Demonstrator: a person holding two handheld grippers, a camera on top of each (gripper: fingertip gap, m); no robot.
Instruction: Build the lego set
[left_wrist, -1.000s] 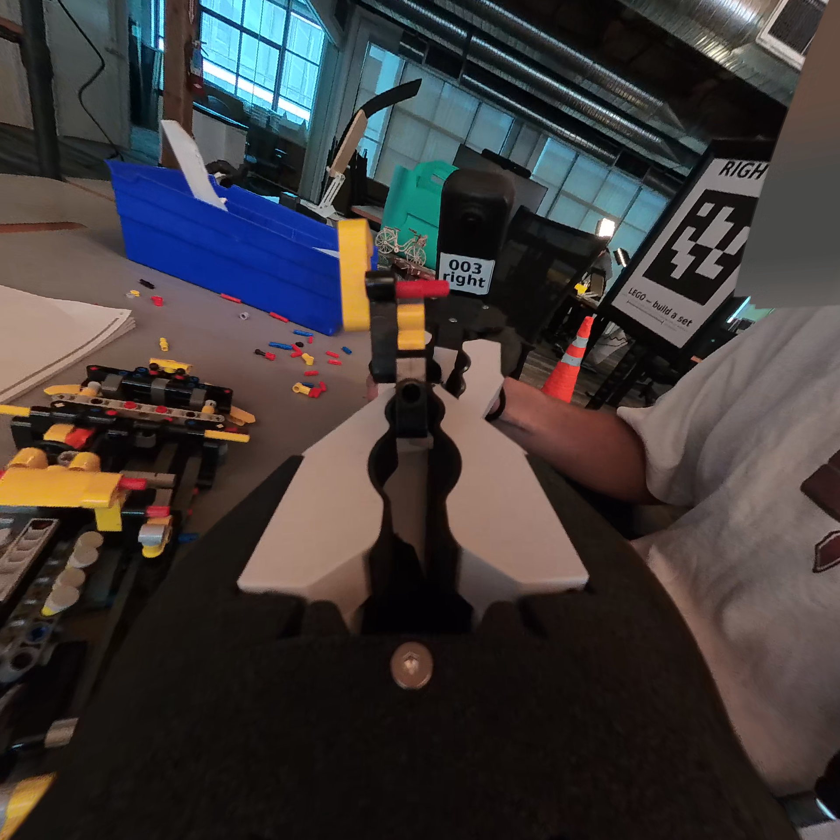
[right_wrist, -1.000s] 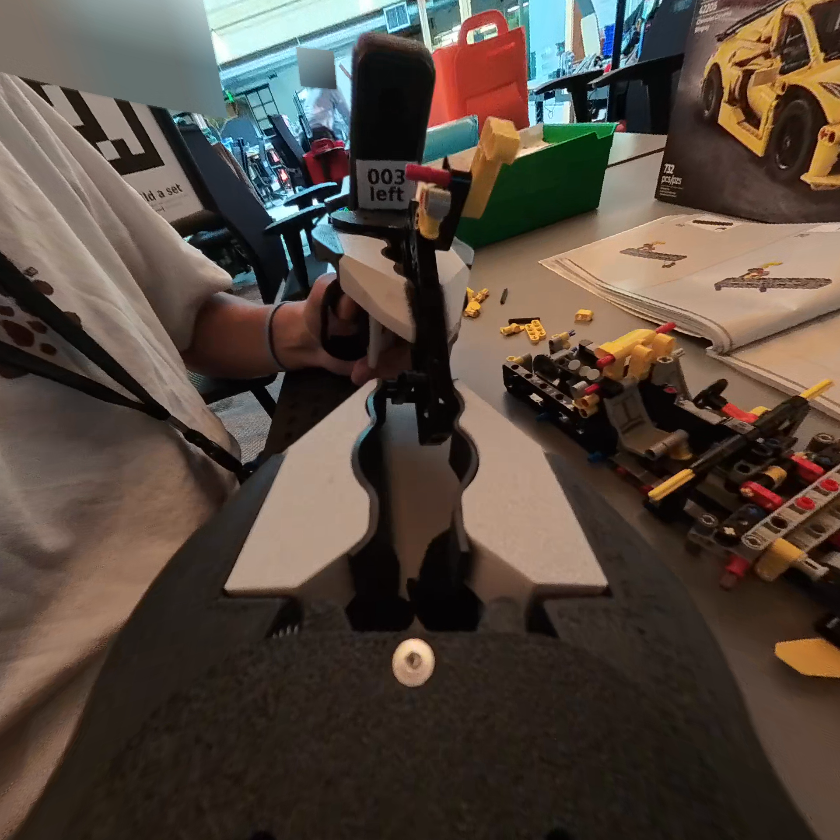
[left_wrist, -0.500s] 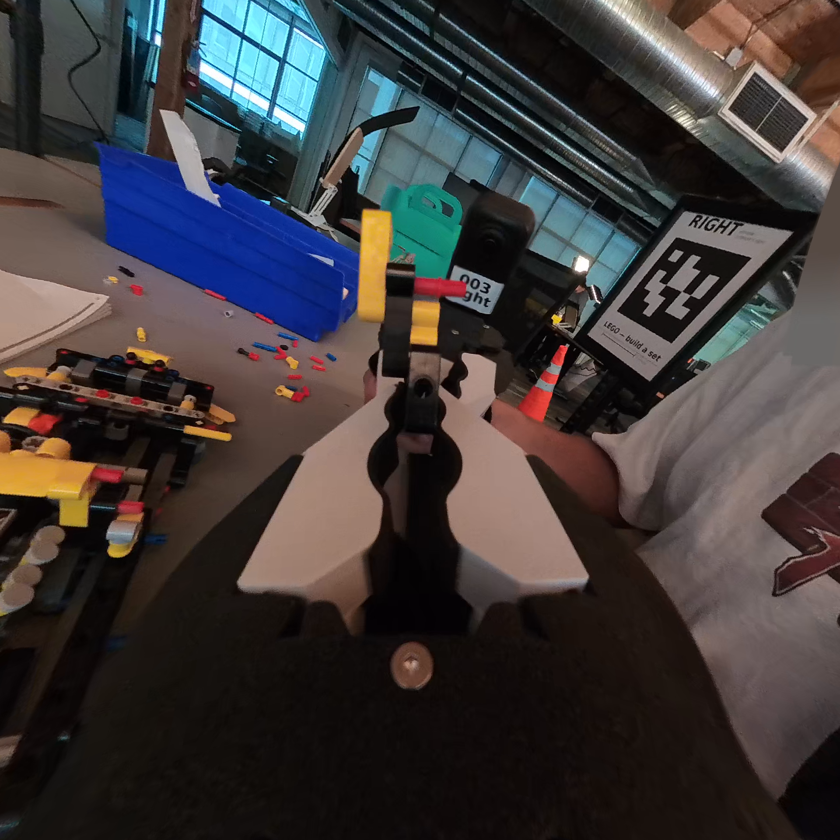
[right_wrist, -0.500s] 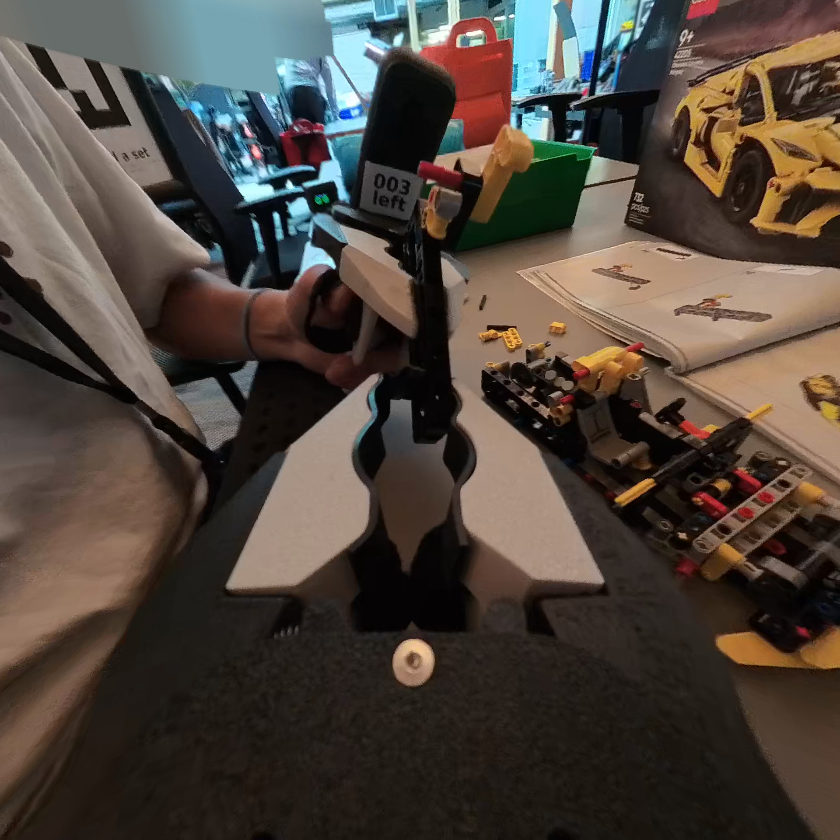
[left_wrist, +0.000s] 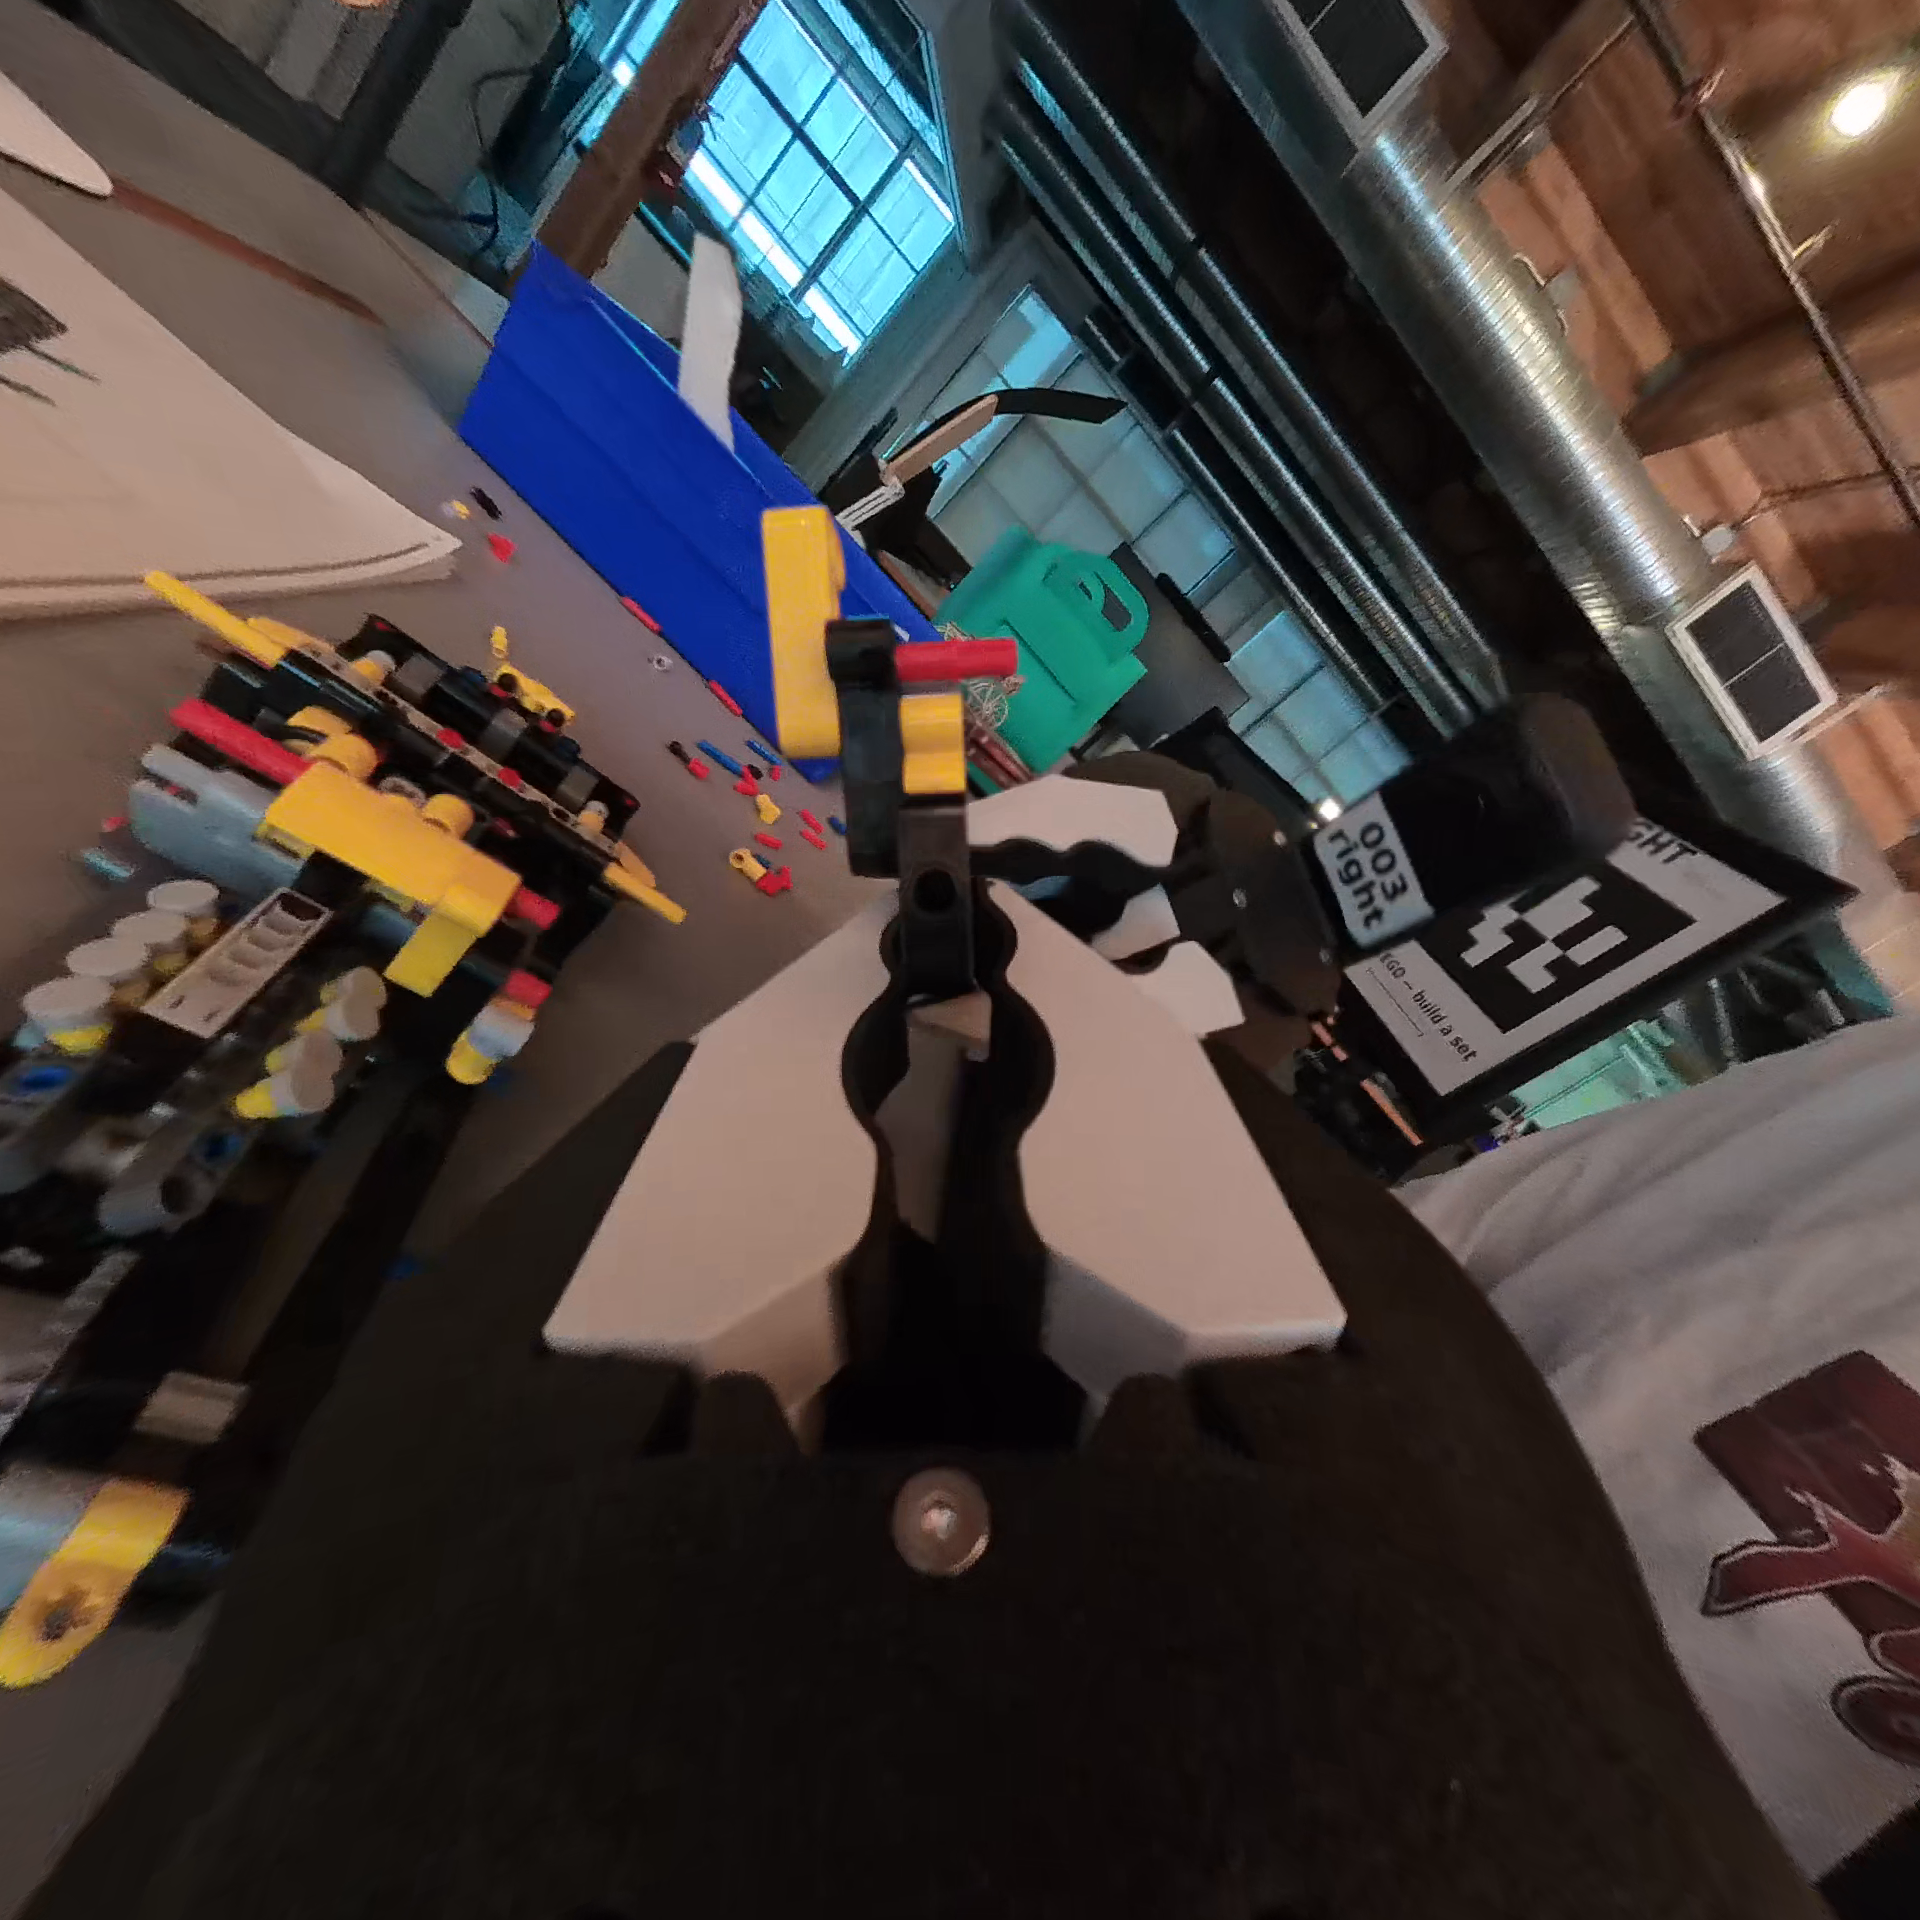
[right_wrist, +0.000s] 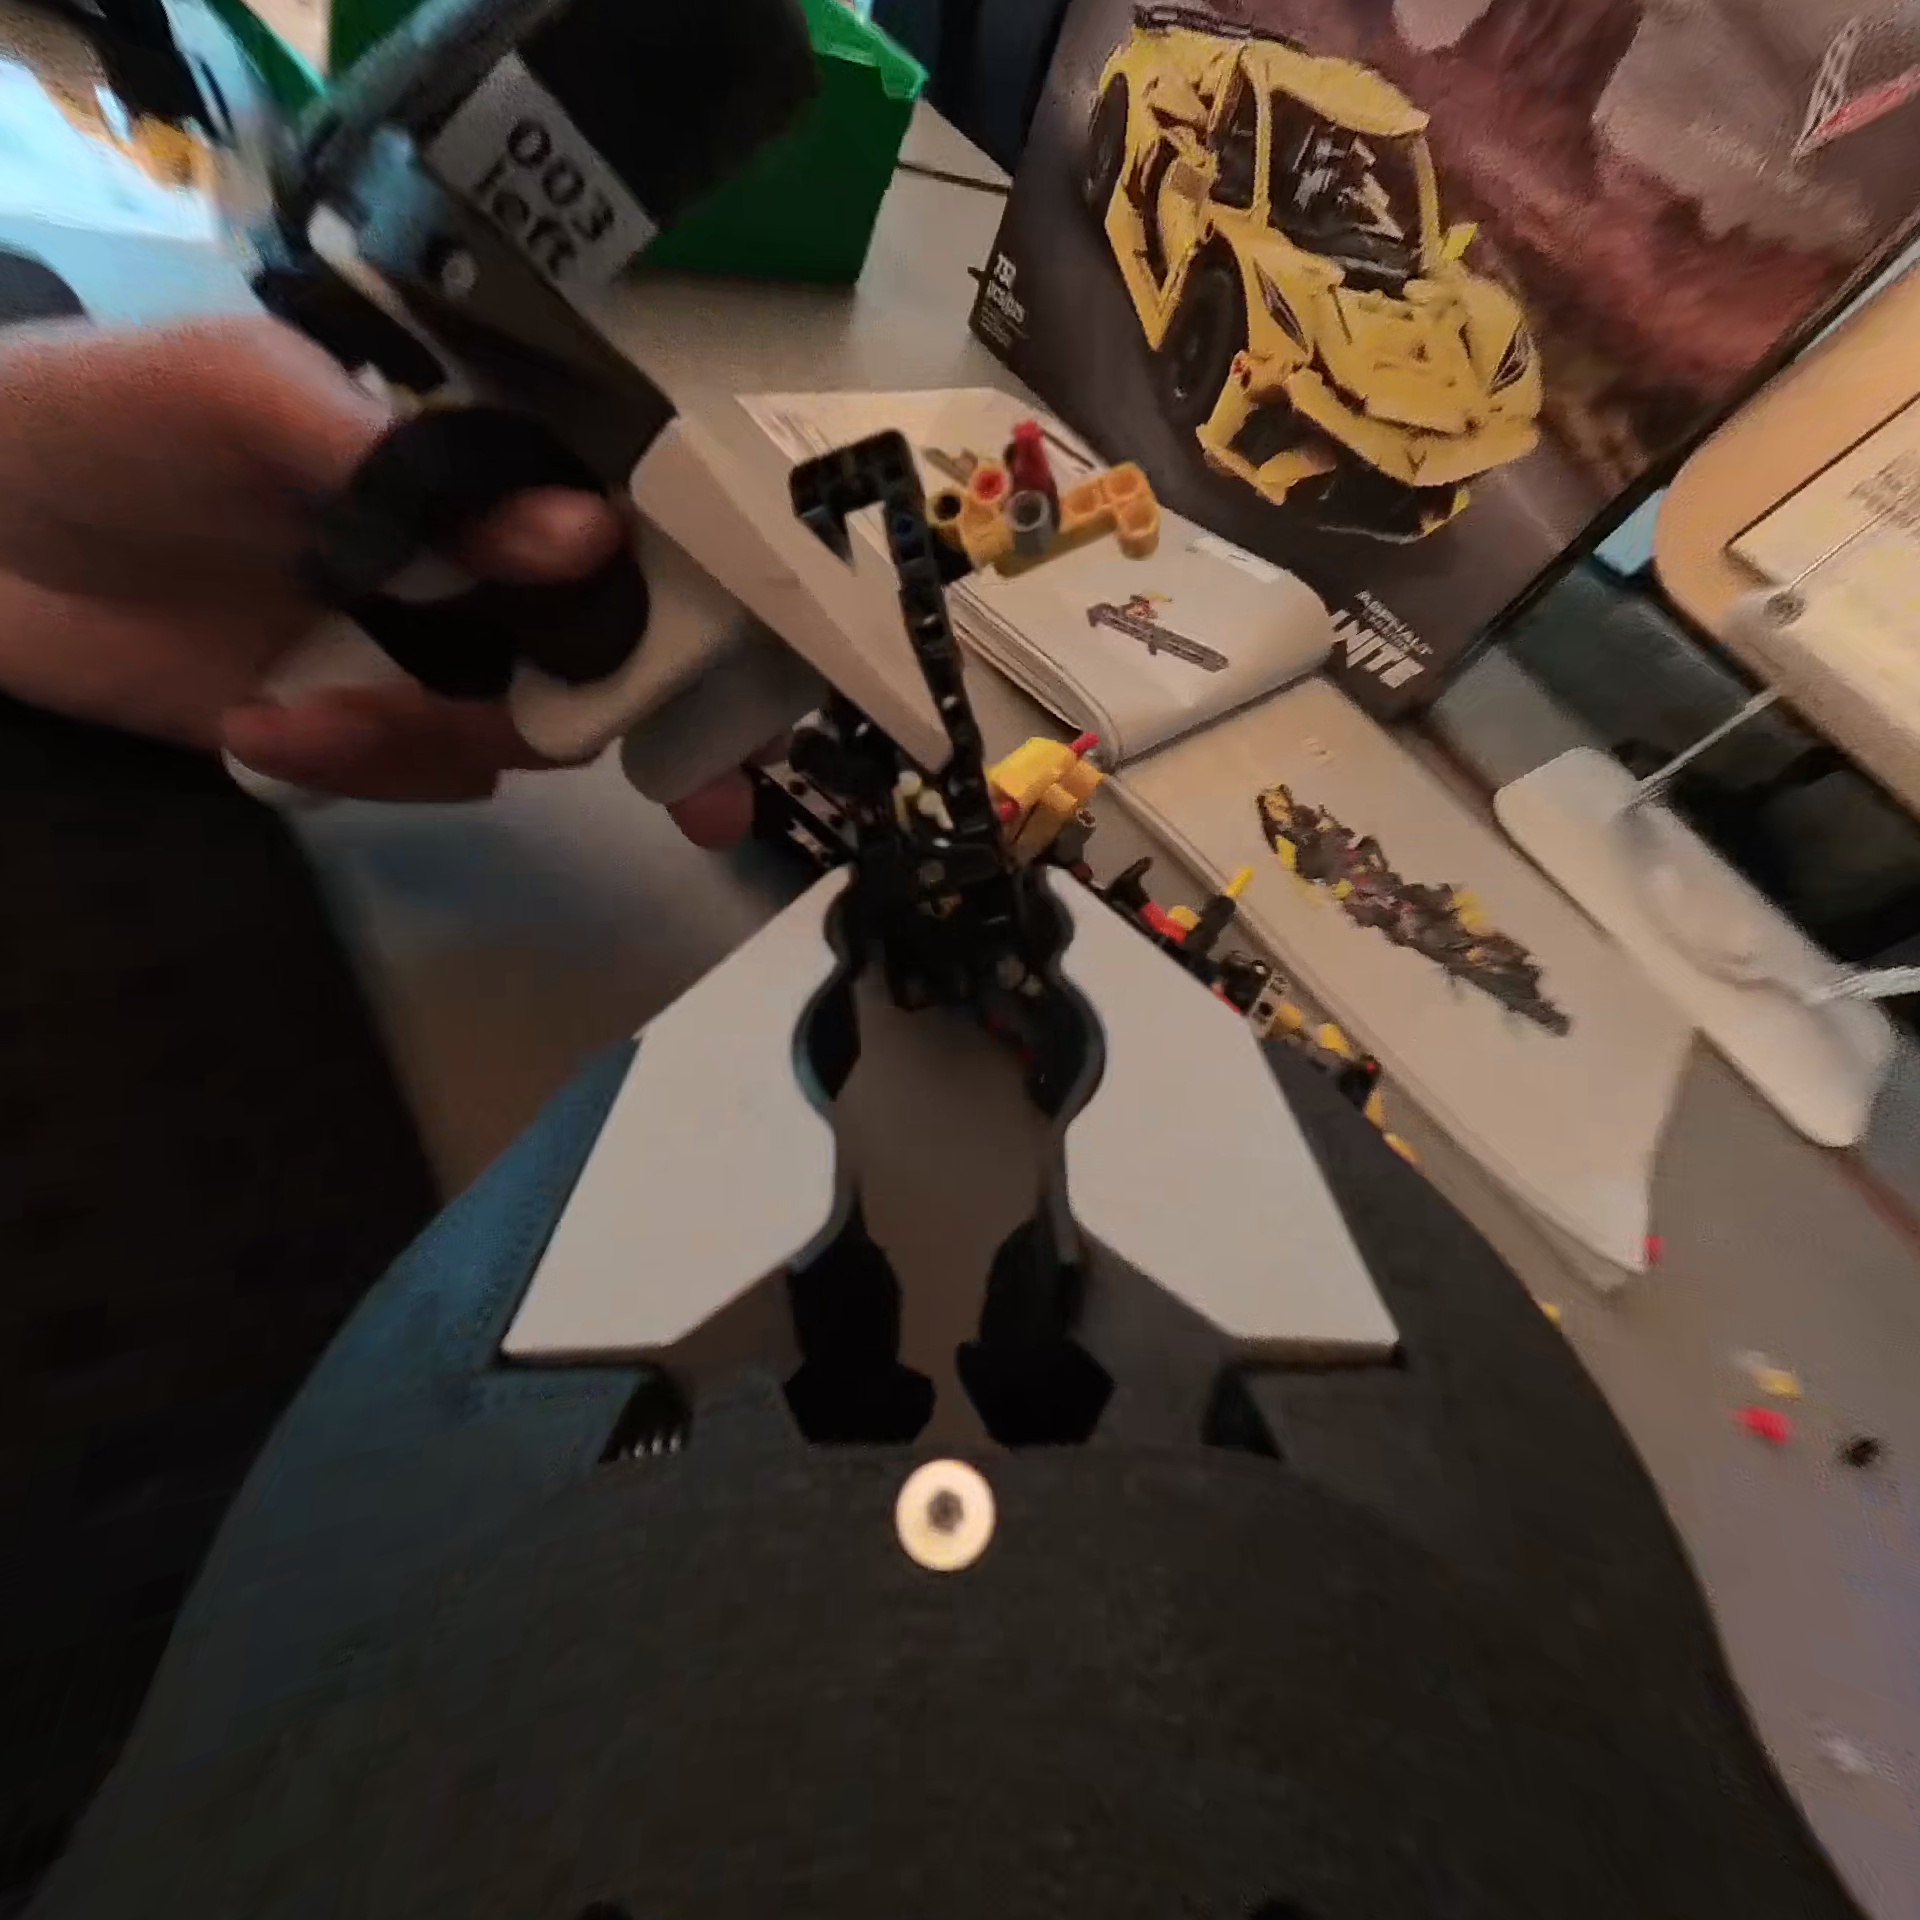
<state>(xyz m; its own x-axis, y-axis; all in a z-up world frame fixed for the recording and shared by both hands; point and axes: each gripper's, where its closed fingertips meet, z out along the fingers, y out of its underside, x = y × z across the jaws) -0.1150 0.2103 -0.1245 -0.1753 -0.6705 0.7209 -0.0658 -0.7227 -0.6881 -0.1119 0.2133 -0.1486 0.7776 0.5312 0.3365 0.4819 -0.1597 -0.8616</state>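
Left gripper (left_wrist: 940, 951) clamped on black lego beam with yellow and red fittings (left_wrist: 883, 727), long axis upright, held above grey table (left_wrist: 675, 977). Left wrist view only: blue plastic bin (left_wrist: 623, 488). Right wrist view only: yellow-car lego box (right_wrist: 1403, 312). Right gripper (right_wrist: 945, 925) parted; beam (right_wrist: 935, 665) passes between tips, contact unclear.

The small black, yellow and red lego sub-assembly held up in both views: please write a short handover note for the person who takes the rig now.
Left gripper: shut on the small black, yellow and red lego sub-assembly, gripping its black beam, held above the grey table.
Right gripper: fingers narrowly apart around the beam's lower end; whether they grip it is unclear.
The large black and yellow partly built car chassis lies on the table, loose small pieces beside the blue plastic bin.
Done: sub-assembly put together.
Left: it is not yet on the chassis; probably fit it there, then check the open paper instruction booklet.
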